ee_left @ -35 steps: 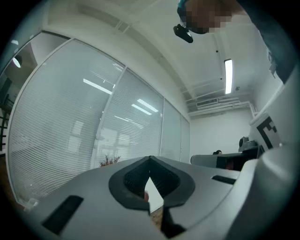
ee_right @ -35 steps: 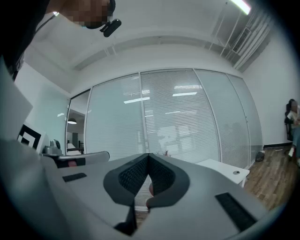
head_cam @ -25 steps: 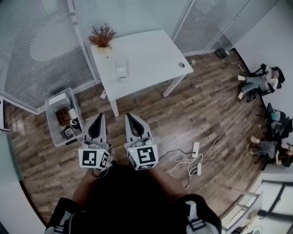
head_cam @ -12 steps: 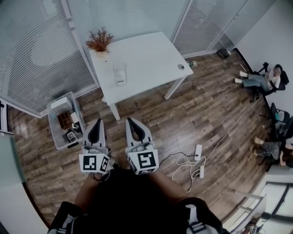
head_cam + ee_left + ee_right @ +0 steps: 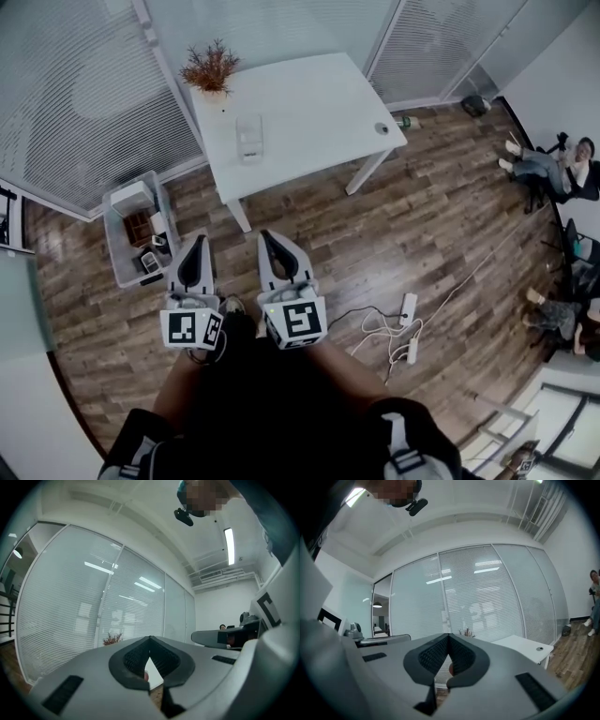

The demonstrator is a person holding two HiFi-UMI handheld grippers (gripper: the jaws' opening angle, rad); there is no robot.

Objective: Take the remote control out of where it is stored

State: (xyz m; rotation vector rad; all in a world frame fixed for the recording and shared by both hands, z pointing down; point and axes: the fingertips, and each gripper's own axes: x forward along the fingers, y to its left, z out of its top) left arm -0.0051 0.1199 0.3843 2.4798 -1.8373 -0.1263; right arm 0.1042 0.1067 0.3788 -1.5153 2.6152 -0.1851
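Worktop (image 5: 309, 103) and bin (image 5: 113, 246) are sliding slightly up the frame.
Left hand-held gripper (image 5: 198, 241) and right hand-held gripper (image 5: 266, 235) are hanging lower centre, jaws closed, empty.

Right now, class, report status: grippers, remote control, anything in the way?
Left gripper, right gripper: fingers shut, empty. Remote control not made out; clear holder on white table ahead. Storage bin left, power strip right, on floor.
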